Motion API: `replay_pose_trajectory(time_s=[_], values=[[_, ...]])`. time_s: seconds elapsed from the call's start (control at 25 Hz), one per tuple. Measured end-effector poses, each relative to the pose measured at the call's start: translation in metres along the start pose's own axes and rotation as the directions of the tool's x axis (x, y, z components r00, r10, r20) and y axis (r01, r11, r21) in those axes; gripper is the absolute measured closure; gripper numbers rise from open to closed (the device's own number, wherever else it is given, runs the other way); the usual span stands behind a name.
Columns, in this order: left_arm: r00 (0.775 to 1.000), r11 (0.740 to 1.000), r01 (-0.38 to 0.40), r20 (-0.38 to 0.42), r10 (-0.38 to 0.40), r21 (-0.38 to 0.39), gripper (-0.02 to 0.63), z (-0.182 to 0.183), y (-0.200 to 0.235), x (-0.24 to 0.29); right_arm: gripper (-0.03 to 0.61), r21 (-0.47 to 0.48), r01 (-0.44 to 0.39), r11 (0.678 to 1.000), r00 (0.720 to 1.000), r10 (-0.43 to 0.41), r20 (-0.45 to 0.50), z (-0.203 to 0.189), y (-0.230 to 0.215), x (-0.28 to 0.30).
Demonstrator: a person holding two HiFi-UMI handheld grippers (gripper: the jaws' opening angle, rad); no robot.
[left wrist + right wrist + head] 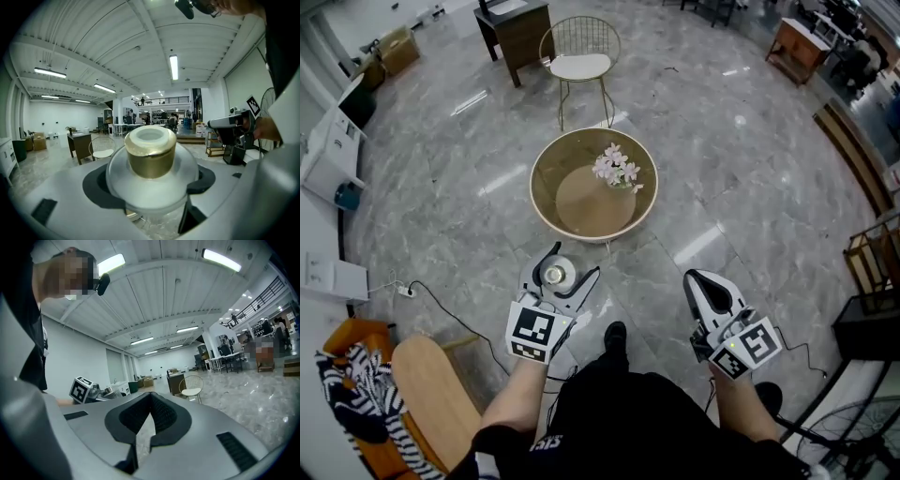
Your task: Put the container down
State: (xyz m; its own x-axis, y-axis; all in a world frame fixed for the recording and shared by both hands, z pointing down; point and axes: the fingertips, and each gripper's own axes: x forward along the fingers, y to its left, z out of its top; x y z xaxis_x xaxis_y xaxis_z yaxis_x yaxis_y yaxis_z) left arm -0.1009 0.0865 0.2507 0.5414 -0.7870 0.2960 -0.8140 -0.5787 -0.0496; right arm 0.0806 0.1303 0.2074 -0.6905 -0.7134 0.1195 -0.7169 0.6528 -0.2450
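Now: left gripper [574, 262] clamped on the container [555, 275], right gripper [710, 286] pinched together on nothing.

Over on the left, the dark pads squeeze both sides of a clear, rounded container with a gold collar and a pale top, held upright between the jaws above the marble floor [741, 169]. Behind those jaws sits the marker cube [534, 333], and its black-and-white square pattern is the only print to read here. Just ahead of the left jaw tips stands a round, rimmed table [546, 202] with a spray of pale pink flowers [617, 167] on it, so the container is short of it, not on it. Further ahead, a wire chair [579, 66]. Across to the right, the other gripper hangs level with its partner and well apart from it, ribbed pads meeting at the tips, empty.
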Motion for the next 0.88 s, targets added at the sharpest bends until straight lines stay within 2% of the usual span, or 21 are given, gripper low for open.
replay_pose_trajectory(time_s=[0.24,0.52,0.88], values=[[1.000,1.000,0.004,-0.014,-0.004,-0.013,0.265,-0.001,0.033,0.040,0.564,0.014,-0.014,1.000,1.000,0.014,-0.023,0.004,-0.026,0.046],[0.999,1.000,0.005,-0.039,-0.006,-0.018,0.267,-0.007,0.048,0.075,0.565,0.052,-0.023,0.998,0.999,0.024,-0.029,0.001,-0.063,0.078],[0.995,0.997,-0.062,-0.080,0.058,-0.050,0.266,-0.009,0.071,0.133,0.564,0.087,-0.116,0.989,0.990,0.123,-0.071,-0.002,-0.119,0.132]])
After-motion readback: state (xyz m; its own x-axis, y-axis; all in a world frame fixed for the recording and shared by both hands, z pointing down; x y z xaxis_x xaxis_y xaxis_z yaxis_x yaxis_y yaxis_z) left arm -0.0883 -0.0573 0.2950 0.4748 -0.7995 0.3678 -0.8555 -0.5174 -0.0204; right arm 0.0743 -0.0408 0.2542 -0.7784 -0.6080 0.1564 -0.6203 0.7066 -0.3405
